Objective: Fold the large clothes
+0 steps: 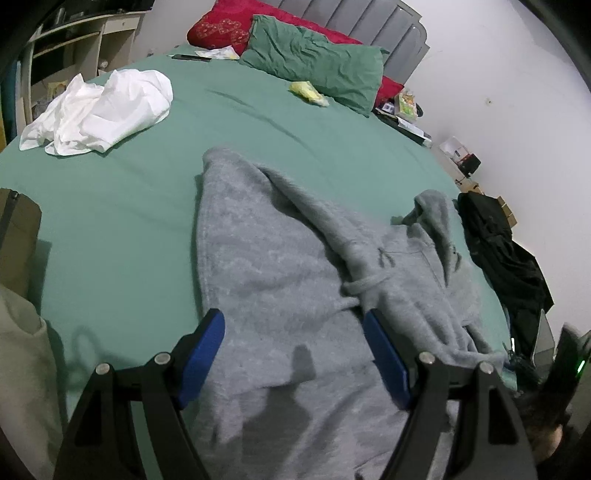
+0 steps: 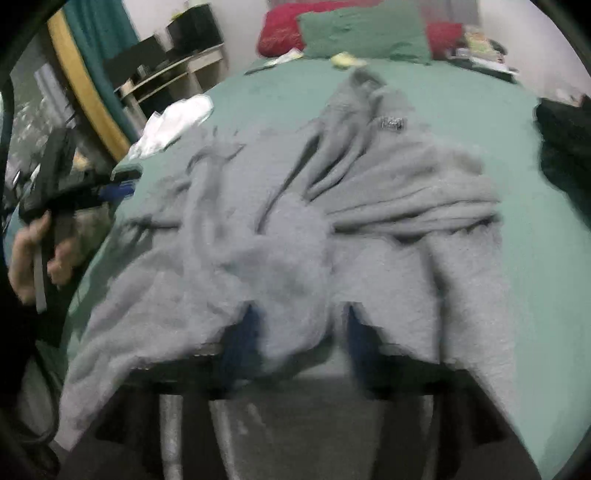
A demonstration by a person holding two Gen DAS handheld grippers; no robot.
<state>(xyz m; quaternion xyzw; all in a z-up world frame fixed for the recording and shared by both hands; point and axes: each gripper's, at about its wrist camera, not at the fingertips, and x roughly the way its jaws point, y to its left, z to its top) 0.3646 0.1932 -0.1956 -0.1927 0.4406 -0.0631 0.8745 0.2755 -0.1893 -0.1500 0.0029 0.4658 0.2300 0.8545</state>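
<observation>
A large grey fleece hoodie point(image 1: 280, 266) lies rumpled on the green bed sheet point(image 1: 122, 206). My left gripper point(image 1: 295, 332) hovers above its near part with the blue pads wide apart and nothing between them. In the right wrist view the hoodie point(image 2: 295, 206) is bunched and creased, and a fold of it sits between the blue pads of my right gripper point(image 2: 301, 325), which close on it. That view is blurred. The left gripper also shows at the left of the right wrist view point(image 2: 118, 186), held in a hand.
A crumpled white garment point(image 1: 99, 110) lies at the far left of the bed. A green pillow point(image 1: 314, 59) and a red pillow point(image 1: 221, 26) sit at the headboard, with a yellow item point(image 1: 308, 92) near them. Black clothing point(image 1: 498, 251) hangs at the right edge.
</observation>
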